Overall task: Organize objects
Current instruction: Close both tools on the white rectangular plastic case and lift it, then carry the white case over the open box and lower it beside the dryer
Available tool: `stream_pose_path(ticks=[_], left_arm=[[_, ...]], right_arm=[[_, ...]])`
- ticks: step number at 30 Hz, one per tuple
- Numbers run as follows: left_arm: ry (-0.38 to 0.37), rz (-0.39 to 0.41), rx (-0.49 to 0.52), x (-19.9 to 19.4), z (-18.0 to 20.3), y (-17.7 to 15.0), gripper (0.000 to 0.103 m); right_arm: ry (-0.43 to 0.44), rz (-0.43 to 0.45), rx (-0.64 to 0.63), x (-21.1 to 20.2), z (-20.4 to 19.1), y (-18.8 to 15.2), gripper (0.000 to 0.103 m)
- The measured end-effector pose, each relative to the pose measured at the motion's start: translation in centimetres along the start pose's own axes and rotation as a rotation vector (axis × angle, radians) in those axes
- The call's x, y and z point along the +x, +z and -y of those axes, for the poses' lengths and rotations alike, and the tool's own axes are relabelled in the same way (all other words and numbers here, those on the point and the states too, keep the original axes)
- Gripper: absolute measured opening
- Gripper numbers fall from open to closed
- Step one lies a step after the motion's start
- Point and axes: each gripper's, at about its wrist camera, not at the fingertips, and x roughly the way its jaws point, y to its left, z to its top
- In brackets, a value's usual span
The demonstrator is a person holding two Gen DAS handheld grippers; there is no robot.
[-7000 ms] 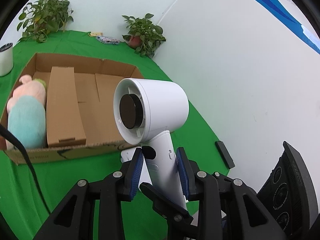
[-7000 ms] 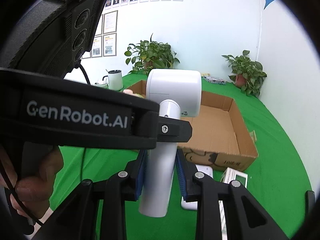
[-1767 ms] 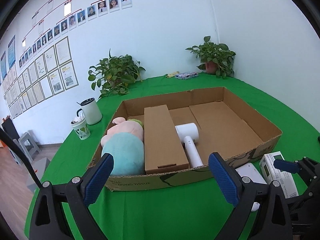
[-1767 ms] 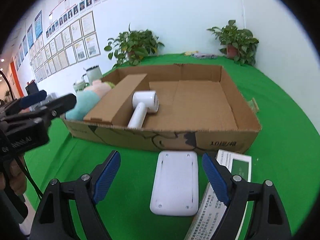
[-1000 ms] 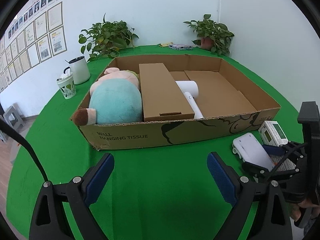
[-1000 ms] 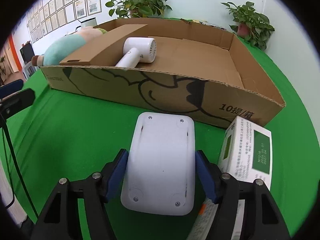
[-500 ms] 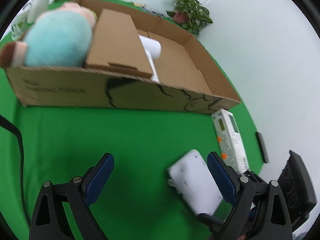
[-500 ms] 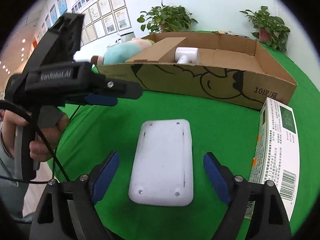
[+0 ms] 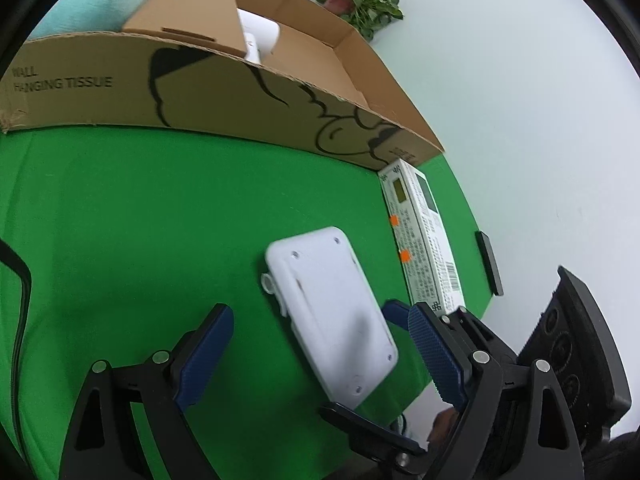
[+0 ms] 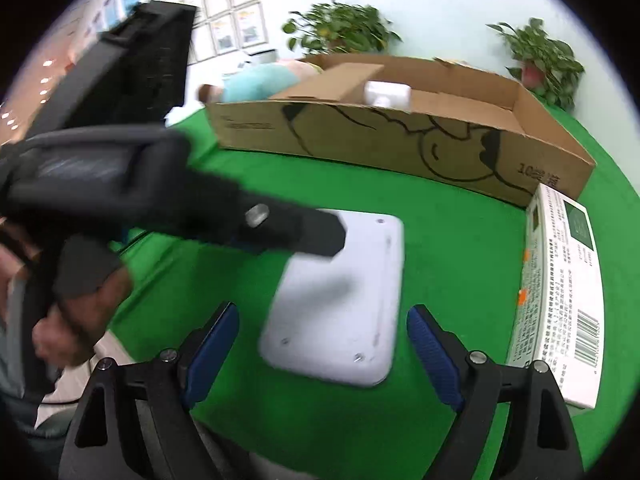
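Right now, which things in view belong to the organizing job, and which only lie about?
Job:
- flat white device
- printed carton
- cardboard box
- white dryer and plush toy, already boxed

Lying about:
- potted plant
- black bar

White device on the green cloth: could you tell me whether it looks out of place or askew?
Yes: the white device lies screw-side up outside the cardboard box, skewed relative to the carton beside it, between both open grippers.

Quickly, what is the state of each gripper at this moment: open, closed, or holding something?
Left gripper: open, holding nothing, the white device between its fingers.
Right gripper: open, holding nothing, the same device before it.
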Motion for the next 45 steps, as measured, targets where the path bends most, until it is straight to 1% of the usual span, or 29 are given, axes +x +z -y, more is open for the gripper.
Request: stream_pose_path(ticks=[2,4,6,7,9,13,17,20,24,28,32,36,39,45], left_arm=[[0.0,0.0,0.004,0.2,0.4,-0.3,0.088],[-0.008,-0.002,-0.002,0.4,0.6,-0.4,0.084],[-0.047,-0.018,-0.021,0.7,0.8,-0.9,0.075],[-0.054,-0.017,-0.023,0.8,0.8,-1.1,0.074],[-0.06,-0.018,-0.028,1.0,1.1,-1.5,0.066],[-0.054,0.0,-0.052,1.1,1.3,-2.1,0.062],[-0.019,0.01,-0.079,0.7,1.0,-2.5,0.044],[-0.003,0.017,-0.1,0.0,0.4,-2.8,0.036],[-0.005,0.034,-0.136,-0.4,-0.2,-2.9,0.035],[0.007,0.055,-0.123,-1.6,-0.2,-2.7,0.035],[0.024,0.091,-0.087,-3.5,0.6,-2.2,0.034],[0.036,0.141,-0.045,-5.8,1.6,-1.1,0.034],[0.047,0.178,-0.007,-7.8,2.6,0.3,0.034],[0.054,0.261,0.072,-11.6,5.5,3.4,0.034]], right_arm=[[-0.008,-0.014,-0.006,0.3,-0.1,-0.1,0.085],[-0.017,-0.036,-0.007,0.5,-0.4,-0.4,0.076],[-0.027,-0.048,0.001,0.5,-0.6,-1.1,0.072],[-0.032,-0.04,0.003,0.2,-0.7,-1.3,0.069],[-0.029,-0.042,0.012,0.1,-0.8,-1.4,0.069],[-0.039,-0.055,0.034,0.1,-0.9,-1.3,0.069],[-0.05,-0.063,0.042,0.0,-1.0,-1.3,0.069],[-0.048,-0.062,0.057,-0.2,-1.1,-1.4,0.069],[-0.063,-0.044,0.052,-0.5,-2.1,-0.6,0.068],[-0.056,-0.023,0.039,-0.6,-2.8,-0.1,0.068],[-0.049,0.023,0.028,-1.3,-3.3,0.6,0.068],[-0.053,0.092,0.007,-2.3,-3.9,2.0,0.068],[-0.058,0.139,-0.002,-2.8,-4.0,3.9,0.068],[-0.078,0.25,-0.008,-5.1,-4.7,6.9,0.068]])
